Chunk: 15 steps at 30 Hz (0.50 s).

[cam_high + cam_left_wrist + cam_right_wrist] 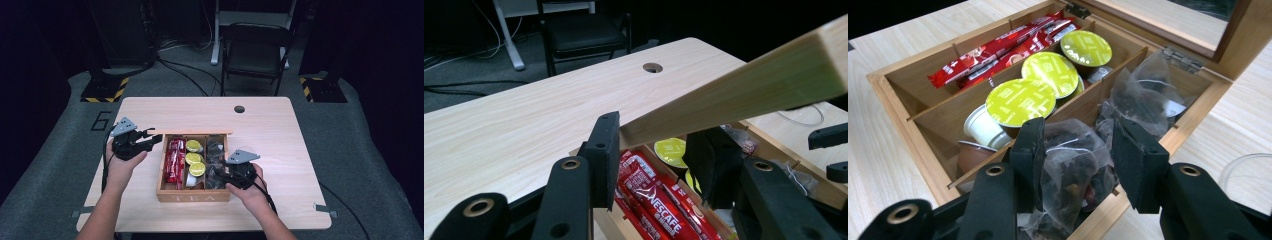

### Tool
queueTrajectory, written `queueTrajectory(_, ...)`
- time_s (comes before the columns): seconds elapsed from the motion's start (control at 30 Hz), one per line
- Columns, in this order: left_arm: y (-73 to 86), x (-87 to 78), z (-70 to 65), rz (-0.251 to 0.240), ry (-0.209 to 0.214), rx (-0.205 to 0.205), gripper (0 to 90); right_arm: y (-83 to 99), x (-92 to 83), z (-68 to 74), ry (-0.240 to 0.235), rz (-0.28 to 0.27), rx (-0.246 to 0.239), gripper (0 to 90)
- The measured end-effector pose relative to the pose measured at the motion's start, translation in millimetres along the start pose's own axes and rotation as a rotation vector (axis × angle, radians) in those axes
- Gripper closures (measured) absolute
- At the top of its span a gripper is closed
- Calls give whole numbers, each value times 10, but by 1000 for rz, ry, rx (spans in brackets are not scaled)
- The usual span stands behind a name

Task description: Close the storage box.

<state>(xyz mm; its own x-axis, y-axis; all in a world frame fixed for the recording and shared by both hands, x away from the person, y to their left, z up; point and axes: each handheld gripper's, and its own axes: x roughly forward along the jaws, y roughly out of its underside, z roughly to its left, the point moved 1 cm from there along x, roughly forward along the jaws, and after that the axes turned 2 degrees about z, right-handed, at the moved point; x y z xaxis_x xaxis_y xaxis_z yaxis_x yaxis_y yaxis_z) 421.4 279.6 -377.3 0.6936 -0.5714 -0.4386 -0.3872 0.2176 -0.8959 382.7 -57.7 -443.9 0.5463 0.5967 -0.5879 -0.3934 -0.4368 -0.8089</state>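
A wooden tea box stands mid-table with its lid raised. My left gripper is shut on the lid's left end; in the left gripper view the lid's pale edge runs in between the jaws of that gripper. Red coffee sticks fill the left compartment and green-topped capsules the middle one. My right gripper reaches into the right compartment. In the right gripper view it is closed on a clear tea bag, pads touching both sides.
More tea bags lie farther back in the right compartment. The table has a cable hole near its far edge. A clear ring lies just right of the box. A dark chair stands beyond the table.
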Motion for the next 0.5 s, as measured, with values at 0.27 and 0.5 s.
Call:
queueTrajectory(0.27, 5, -2, -5, 5, 2, 3, 576, 65, 79, 25, -16, 10, 17, 562)
queueTrajectory(0.5, 14, -1, -9, 2, 1, 1, 575, 128, 157, 41, -30, 17, 29, 553)
